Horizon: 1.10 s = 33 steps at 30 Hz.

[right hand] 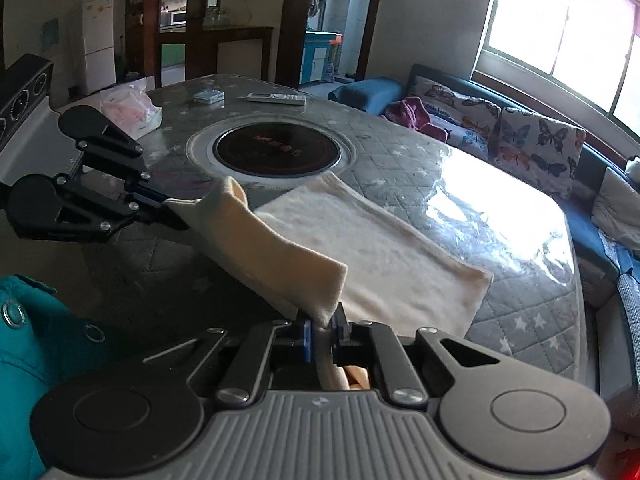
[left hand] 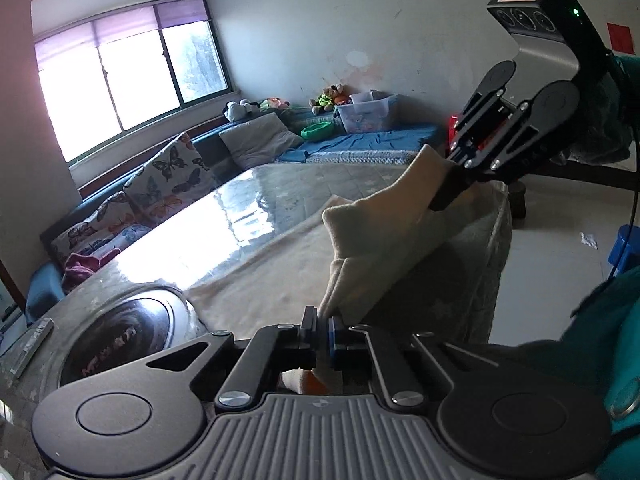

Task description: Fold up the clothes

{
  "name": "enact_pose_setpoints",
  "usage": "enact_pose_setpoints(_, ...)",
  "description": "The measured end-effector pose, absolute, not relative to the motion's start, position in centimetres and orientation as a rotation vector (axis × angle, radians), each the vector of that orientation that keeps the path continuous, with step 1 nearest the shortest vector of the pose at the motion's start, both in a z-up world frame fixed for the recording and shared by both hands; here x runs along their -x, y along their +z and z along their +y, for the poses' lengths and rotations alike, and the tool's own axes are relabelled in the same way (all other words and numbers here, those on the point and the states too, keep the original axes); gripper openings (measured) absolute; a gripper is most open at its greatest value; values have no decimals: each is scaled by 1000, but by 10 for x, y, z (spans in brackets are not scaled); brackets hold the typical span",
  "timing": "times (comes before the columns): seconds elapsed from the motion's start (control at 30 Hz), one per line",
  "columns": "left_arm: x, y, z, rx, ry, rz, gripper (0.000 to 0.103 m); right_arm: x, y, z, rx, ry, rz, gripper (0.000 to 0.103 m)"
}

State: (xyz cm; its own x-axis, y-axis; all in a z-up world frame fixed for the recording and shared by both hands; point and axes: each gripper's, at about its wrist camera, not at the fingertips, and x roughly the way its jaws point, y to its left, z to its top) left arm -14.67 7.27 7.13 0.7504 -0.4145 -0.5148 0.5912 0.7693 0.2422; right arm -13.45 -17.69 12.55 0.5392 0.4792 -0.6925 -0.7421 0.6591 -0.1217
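A cream garment lies flat on the quilted grey table, with its near edge lifted into a raised fold. At one end of that fold my left gripper is shut on the cloth. At the other end my right gripper is also shut on it. In the left wrist view the right gripper comes in from the upper right. In the right wrist view the left gripper reaches in from the left. The lifted edge hangs stretched between the two, above the table's near side.
A round black cooktop is set into the table beyond the garment. A remote, a small box and a plastic bag lie at the far end. Butterfly cushions line a sofa alongside. A teal sleeve is near.
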Motion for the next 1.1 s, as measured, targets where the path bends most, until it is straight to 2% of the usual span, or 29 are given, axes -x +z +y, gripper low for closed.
enact_pose_setpoints(0.37, 44, 79, 77, -370, -513, 473, 6, 47, 151, -168, 399, 725, 673, 8)
enact_pose_setpoints(0.5, 4, 80, 78, -356, -493, 482, 6, -9, 140, -156, 398, 703, 713, 8)
enact_pose_setpoints(0.7, -70, 44, 78, -308, -413, 611, 6, -84, 100, -139, 342, 639, 812, 11)
enact_pose_setpoints(0.73, -80, 37, 78, -297, -399, 632, 7, -92, 92, -138, 325, 625, 829, 14)
enact_pose_setpoints(1.0, -98, 20, 84, -254, -336, 658, 19, -89, 77, -166, 189, 548, 845, 19)
enact_pose_setpoints(1.1, -102, 20, 89, -246, -292, 668, 19, -88, 71, -176, 139, 519, 850, 19)
